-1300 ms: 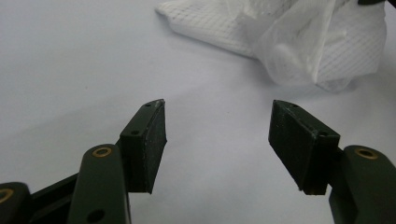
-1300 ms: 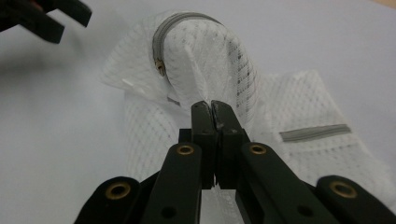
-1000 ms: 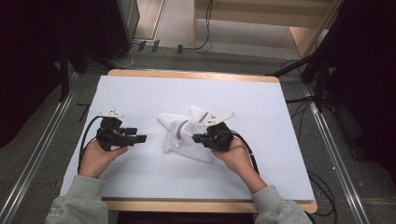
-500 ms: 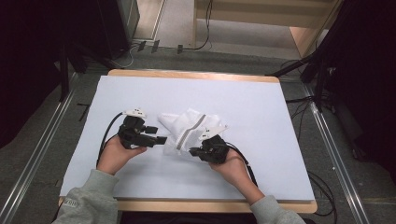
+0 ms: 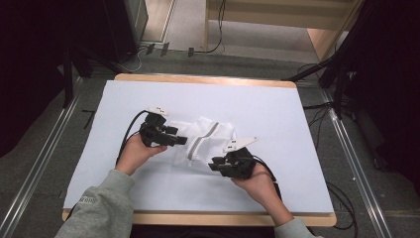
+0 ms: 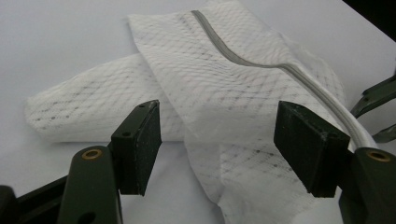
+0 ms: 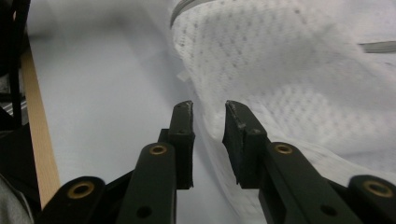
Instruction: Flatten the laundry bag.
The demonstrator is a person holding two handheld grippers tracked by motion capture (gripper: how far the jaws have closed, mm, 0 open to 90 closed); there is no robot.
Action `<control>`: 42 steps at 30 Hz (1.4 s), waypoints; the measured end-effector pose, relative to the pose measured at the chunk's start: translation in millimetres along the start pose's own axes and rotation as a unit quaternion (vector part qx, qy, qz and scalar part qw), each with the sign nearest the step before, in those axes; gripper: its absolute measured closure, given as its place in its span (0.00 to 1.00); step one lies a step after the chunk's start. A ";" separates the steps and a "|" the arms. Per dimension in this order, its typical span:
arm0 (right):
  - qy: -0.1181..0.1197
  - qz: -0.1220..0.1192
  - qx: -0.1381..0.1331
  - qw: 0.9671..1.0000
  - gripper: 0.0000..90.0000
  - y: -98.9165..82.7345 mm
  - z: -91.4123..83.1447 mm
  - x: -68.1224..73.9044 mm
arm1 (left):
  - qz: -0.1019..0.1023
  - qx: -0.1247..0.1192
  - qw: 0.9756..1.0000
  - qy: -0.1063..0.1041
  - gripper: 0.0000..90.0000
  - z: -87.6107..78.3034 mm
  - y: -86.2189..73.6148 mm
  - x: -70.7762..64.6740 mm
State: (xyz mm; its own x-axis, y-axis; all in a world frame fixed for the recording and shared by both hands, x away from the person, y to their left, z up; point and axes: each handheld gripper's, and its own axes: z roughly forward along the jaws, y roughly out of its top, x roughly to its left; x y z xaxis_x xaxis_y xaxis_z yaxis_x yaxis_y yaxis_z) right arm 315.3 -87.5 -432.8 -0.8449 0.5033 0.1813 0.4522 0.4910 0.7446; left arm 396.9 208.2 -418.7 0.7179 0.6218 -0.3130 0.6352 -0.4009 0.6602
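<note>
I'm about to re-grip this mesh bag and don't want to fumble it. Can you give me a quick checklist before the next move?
1. Left gripper jaws wide, nothing pinched: ok; they have just been opening.
2. Mesh bag lying within the left jaws' line: ok.
3. Right gripper free of the bag: ok; its jaws have just been opening, with a narrow gap and no mesh between them.
4. Bag flat and smooth: not ok, it lies folded over itself.
5. Zipper closed: cannot tell.
6. Bag well inside the table edges: ok.
</note>
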 end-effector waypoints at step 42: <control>-0.169 0.099 0.016 0.980 0.88 -14.3 18.9 -96.0 | -0.029 0.029 0.999 -0.026 1.00 10.4 4.7 8.5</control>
State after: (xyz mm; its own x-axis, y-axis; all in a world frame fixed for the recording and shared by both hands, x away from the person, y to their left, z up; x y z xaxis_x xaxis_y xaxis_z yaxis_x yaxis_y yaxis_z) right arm 395.3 -129.4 -473.1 -0.5991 0.7954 0.0918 0.6106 0.3796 0.6950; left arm 409.0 204.6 -425.4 0.6918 0.6097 -0.3867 0.6911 -0.4041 0.5992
